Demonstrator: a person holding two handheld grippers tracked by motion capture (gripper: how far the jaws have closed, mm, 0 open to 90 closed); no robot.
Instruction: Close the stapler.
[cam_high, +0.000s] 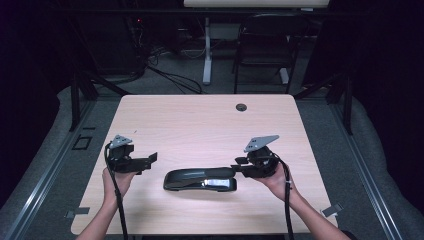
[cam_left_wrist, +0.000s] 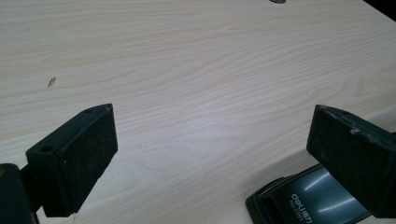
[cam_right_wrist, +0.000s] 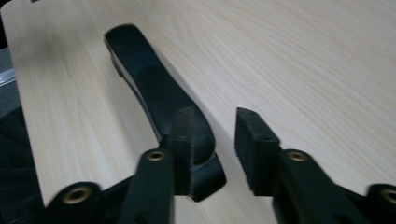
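Observation:
A long black stapler (cam_high: 200, 179) lies flat near the front middle of the light wooden table (cam_high: 200, 120). My left gripper (cam_high: 146, 164) is held just left of it, jaws wide open with nothing between them. In the left gripper view (cam_left_wrist: 215, 144) the stapler's end (cam_left_wrist: 303, 205) with white lettering shows at the lower right, partly behind the right jaw. My right gripper (cam_high: 237, 165) sits at the stapler's right end. In the right gripper view (cam_right_wrist: 214, 140) the jaws stand apart with bare table in the gap, and the stapler (cam_right_wrist: 154, 88) runs away from behind the left jaw.
A small round cable hole (cam_high: 241, 107) sits near the table's far edge. Beyond the table stand a dark chair (cam_high: 265, 45) and a white desk leg (cam_high: 206, 55) with cables on the floor. A small dark mark (cam_left_wrist: 51, 81) shows on the wood.

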